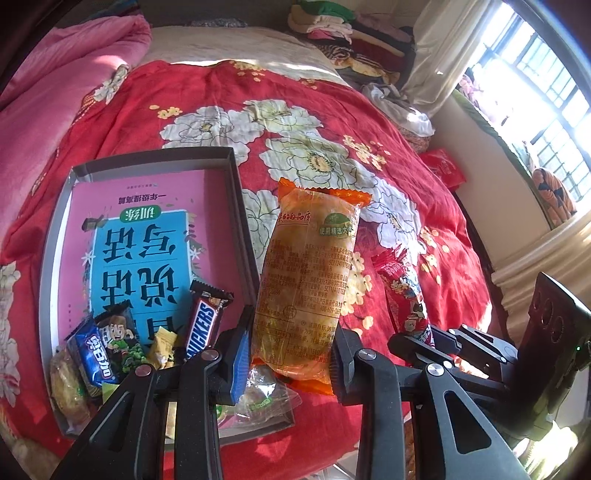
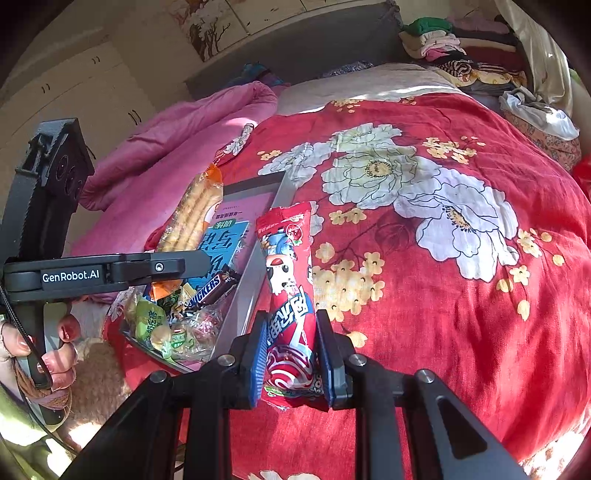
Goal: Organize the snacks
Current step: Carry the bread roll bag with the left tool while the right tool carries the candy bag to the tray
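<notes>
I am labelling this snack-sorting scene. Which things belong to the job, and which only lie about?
Job: orange biscuit pack in left gripper; red candy pack in right gripper; grey tray; Snickers bar.
Lying about: folded clothes; pink blanket; floral bedspread.

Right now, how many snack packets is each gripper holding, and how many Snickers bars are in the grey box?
Orange biscuit packet in the left gripper: 1
Red cartoon packet in the right gripper: 1
Snickers bar in the grey box: 1
Total: 3
</notes>
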`<state>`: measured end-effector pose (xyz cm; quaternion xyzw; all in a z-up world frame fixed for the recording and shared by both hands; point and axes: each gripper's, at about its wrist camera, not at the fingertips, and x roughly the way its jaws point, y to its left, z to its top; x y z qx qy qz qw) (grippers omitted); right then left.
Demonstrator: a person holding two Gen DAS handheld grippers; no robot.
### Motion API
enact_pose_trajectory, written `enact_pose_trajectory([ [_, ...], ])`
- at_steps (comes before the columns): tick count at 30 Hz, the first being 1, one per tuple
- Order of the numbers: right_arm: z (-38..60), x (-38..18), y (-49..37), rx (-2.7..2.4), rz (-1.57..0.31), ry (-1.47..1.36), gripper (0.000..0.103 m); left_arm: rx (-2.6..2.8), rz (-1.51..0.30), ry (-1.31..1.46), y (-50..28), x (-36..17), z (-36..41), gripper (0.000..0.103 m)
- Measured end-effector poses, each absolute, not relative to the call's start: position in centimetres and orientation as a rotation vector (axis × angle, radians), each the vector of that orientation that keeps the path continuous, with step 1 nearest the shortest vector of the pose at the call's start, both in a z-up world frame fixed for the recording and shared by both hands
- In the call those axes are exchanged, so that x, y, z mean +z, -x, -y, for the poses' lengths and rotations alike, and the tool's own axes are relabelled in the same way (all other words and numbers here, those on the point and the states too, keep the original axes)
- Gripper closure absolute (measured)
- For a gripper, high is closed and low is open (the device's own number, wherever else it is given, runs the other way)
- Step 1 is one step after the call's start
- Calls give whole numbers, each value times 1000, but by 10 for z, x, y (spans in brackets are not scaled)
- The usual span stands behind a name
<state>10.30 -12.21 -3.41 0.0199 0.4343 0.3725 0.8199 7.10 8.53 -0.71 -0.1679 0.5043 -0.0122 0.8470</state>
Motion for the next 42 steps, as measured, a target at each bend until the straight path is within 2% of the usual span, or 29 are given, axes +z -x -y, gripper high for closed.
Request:
enact_pose_trajectory([
  [42, 47, -11, -56, 971, -921, 75, 78, 311, -957, 536, 57, 4, -226, 68],
])
